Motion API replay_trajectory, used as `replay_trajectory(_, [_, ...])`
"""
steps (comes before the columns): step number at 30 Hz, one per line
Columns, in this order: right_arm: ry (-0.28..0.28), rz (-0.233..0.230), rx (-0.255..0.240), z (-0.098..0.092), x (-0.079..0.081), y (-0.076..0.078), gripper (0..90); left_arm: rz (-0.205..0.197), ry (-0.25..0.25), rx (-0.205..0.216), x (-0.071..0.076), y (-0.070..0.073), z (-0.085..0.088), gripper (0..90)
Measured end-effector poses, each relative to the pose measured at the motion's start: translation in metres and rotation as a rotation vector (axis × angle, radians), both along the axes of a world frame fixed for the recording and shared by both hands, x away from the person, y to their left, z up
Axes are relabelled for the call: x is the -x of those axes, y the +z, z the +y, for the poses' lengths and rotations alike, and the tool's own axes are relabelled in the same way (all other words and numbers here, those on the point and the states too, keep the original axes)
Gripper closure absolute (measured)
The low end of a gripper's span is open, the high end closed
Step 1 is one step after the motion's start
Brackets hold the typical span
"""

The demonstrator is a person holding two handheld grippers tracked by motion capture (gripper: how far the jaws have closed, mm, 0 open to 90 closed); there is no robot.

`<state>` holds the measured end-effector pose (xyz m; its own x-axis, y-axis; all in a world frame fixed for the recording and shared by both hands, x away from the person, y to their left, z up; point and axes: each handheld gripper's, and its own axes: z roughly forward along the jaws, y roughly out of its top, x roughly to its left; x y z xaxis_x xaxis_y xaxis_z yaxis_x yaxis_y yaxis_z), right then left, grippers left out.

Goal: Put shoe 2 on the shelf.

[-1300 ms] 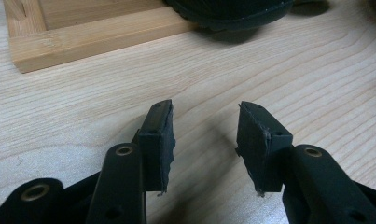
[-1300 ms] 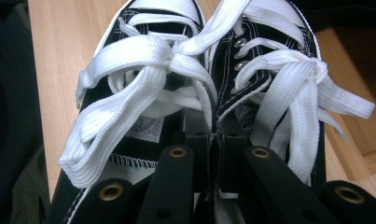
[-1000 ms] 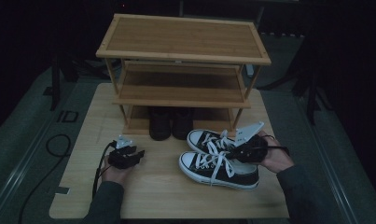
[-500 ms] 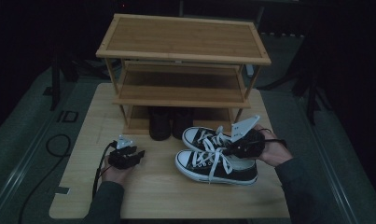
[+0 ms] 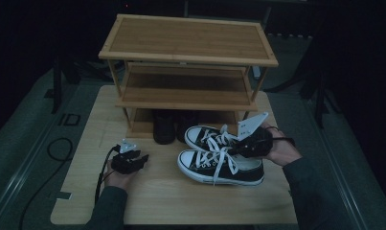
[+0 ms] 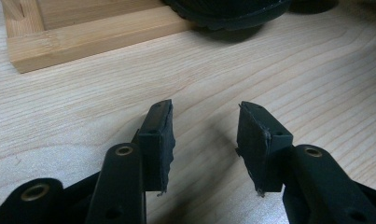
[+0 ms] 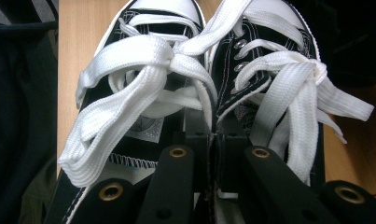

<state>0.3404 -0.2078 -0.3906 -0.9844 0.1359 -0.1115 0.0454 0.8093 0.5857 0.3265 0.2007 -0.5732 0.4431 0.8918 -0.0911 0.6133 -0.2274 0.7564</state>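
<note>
**Right jaws clamped on sneaker pair, left idle**

Right gripper (image 5: 236,146) is at the pair of sneakers (image 5: 219,155), front-right of the bench (image 5: 181,201). In the right gripper view the jaws are pinched almost together on the two inner side walls of the sneakers (image 7: 195,93), one jaw inside each shoe, with the white laces (image 7: 143,70) draped just ahead. Pair sits side by side, toes pointing left in the high view, just in front of the shoe rack (image 5: 188,62).

Left gripper (image 5: 140,160) is at front-left, well apart from the sneakers. Its jaws are about half open with nothing between them, low over bare wood. Dark shoes (image 5: 174,127) sit on the rack's bottom level, just behind the sneakers.
</note>
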Motion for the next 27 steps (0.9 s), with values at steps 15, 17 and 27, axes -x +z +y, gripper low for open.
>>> replay_trajectory(15, [0.021, -0.011, -0.024, 0.011, -0.004, 0.013, 86.3, 0.002, -0.003, 0.003, 0.0, 0.0, 0.0, 56.0])
replay_trajectory(17, [0.023, -0.007, -0.026, 0.011, -0.005, 0.015, 86.3, 0.002, -0.003, 0.004, 0.0, 0.0, 0.0, 56.0])
replay_trajectory(27, [0.018, -0.03, -0.07, 0.013, -0.007, 0.027, 86.4, 0.002, -0.003, 0.005, 0.0, 0.0, 0.001, 56.0])
